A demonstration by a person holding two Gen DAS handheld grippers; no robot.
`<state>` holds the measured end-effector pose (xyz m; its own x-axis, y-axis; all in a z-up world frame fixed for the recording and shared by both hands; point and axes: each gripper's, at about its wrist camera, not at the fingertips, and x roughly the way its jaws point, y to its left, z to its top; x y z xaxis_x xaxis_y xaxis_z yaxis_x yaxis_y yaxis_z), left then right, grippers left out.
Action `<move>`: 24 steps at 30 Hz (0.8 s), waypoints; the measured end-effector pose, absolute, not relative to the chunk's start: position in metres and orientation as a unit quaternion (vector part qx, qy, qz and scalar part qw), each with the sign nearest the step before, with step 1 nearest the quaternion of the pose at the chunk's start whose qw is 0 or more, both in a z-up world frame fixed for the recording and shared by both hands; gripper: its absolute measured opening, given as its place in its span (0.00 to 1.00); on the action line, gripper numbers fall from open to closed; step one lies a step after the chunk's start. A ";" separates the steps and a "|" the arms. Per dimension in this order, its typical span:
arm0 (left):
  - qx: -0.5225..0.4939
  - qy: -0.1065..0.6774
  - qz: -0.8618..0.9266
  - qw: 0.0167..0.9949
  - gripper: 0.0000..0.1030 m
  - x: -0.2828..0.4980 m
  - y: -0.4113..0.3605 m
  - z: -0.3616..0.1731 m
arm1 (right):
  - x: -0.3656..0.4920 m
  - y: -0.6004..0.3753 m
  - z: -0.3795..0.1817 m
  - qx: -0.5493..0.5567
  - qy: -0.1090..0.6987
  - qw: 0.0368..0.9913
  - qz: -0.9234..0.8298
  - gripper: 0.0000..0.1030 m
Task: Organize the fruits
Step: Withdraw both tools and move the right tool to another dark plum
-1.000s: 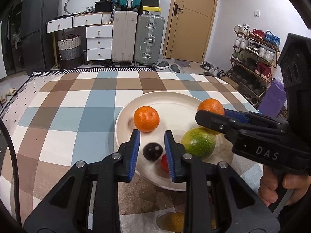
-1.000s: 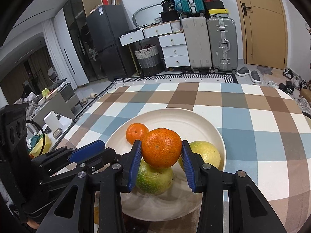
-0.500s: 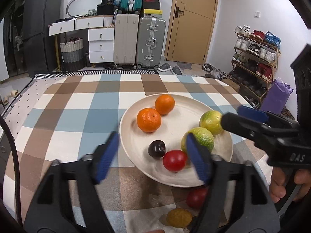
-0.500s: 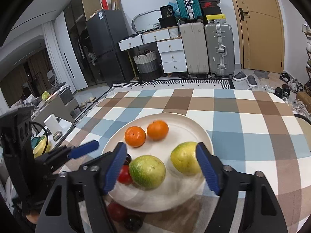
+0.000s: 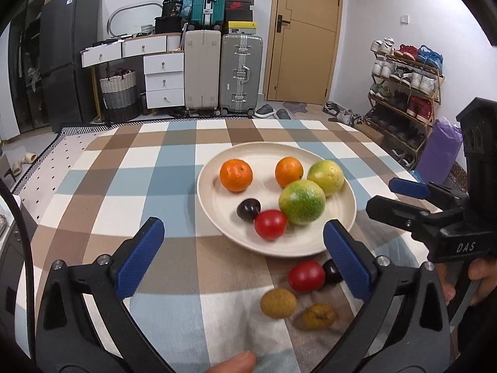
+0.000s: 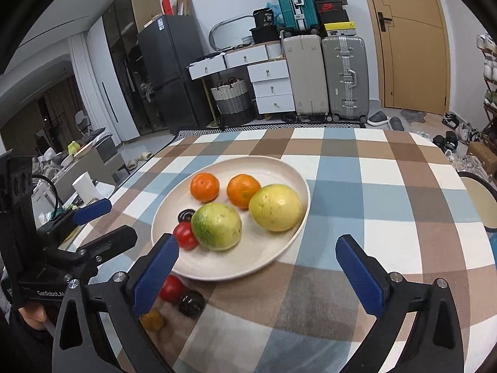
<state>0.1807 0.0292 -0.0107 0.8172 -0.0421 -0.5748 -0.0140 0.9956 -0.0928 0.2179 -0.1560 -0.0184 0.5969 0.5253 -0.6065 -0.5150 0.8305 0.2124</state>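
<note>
A cream plate [image 5: 214, 214] [image 6: 279, 248] on the checked tablecloth holds two oranges [image 5: 236, 175] [image 5: 289, 172], a green citrus [image 5: 302, 202], a yellow-green citrus [image 5: 326, 177], a dark plum [image 5: 248, 209] and a red tomato [image 5: 270, 224]. On the cloth in front of the plate lie a red tomato [image 5: 306, 276], a dark plum [image 5: 331, 272] and two small brown fruits [image 5: 278, 303] [image 5: 320, 316]. My left gripper [image 5: 242, 258] is open and empty, near the loose fruits. My right gripper [image 6: 257, 267] is open and empty, in front of the plate.
The table's far edge [image 5: 217, 121] faces suitcases [image 5: 239, 74], white drawers [image 5: 161, 80] and a door. A shoe rack [image 5: 403, 93] stands to the right. A round stool [image 6: 478, 195] sits beside the table's right edge.
The right gripper let go of an orange onto the plate and opened wide. The left gripper opened wide too. Both pulled back from the plate towards me.
</note>
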 end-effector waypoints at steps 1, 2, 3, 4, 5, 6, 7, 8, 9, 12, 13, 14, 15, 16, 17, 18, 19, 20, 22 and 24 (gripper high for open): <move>-0.046 0.305 -0.009 0.951 0.99 0.177 0.029 -0.011 | 0.216 -0.157 -0.019 0.007 0.342 0.892 0.294 1.00; -0.045 0.307 -0.009 0.951 0.99 0.174 0.028 -0.012 | 0.214 -0.158 -0.020 0.008 0.345 0.890 0.298 1.00; -0.045 0.309 -0.009 0.950 0.99 0.170 0.028 -0.013 | 0.214 -0.157 -0.021 0.009 0.348 0.888 0.302 1.00; -0.047 0.312 -0.010 0.949 0.99 0.167 0.029 -0.014 | 0.213 -0.159 -0.023 0.009 0.353 0.884 0.308 1.00; -0.049 0.316 -0.009 0.947 0.99 0.164 0.030 -0.015 | 0.212 -0.159 -0.025 0.010 0.356 0.881 0.312 1.00; -0.051 0.319 -0.009 0.946 0.99 0.162 0.031 -0.017 | 0.211 -0.159 -0.027 0.011 0.363 0.876 0.318 1.00; -0.053 0.323 -0.009 0.945 0.99 0.159 0.033 -0.019 | 0.212 -0.159 -0.029 0.013 0.370 0.869 0.326 1.00; -0.056 0.326 -0.008 0.944 0.99 0.157 0.035 -0.020 | 0.212 -0.159 -0.030 0.016 0.375 0.866 0.332 1.00; -0.060 0.330 -0.007 0.942 0.99 0.155 0.036 -0.022 | 0.212 -0.158 -0.031 0.017 0.379 0.863 0.335 1.00; -0.068 0.336 -0.012 0.939 0.99 0.153 0.039 -0.025 | 0.209 -0.155 -0.032 0.011 0.384 0.859 0.338 1.00; -0.068 0.338 -0.011 0.938 0.99 0.153 0.039 -0.025 | 0.207 -0.153 -0.032 0.006 0.385 0.858 0.340 1.00; -0.067 0.342 -0.011 0.937 0.99 0.154 0.039 -0.027 | 0.205 -0.150 -0.033 -0.003 0.384 0.858 0.342 1.00; -0.066 0.346 -0.011 0.936 0.99 0.154 0.038 -0.028 | 0.204 -0.148 -0.034 -0.012 0.385 0.857 0.342 1.00; -0.064 0.350 -0.010 0.935 0.99 0.155 0.037 -0.029 | 0.203 -0.145 -0.035 -0.020 0.386 0.857 0.342 1.00; -0.062 0.354 -0.011 0.933 0.99 0.155 0.036 -0.031 | 0.202 -0.143 -0.037 -0.027 0.387 0.856 0.342 1.00; -0.059 0.357 -0.012 0.932 0.99 0.157 0.034 -0.031 | 0.201 -0.141 -0.039 -0.034 0.389 0.855 0.342 1.00; -0.056 0.361 -0.013 0.931 0.99 0.158 0.033 -0.033 | 0.199 -0.139 -0.041 -0.043 0.392 0.853 0.342 1.00; -0.051 0.364 -0.013 0.930 0.99 0.158 0.031 -0.034 | 0.198 -0.137 -0.042 -0.049 0.393 0.852 0.342 1.00; -0.047 0.368 -0.020 0.928 0.99 0.160 0.029 -0.035 | 0.196 -0.136 -0.043 -0.054 0.394 0.851 0.344 1.00; -0.043 0.373 -0.022 0.926 0.99 0.162 0.027 -0.036 | 0.196 -0.135 -0.044 -0.056 0.396 0.849 0.345 1.00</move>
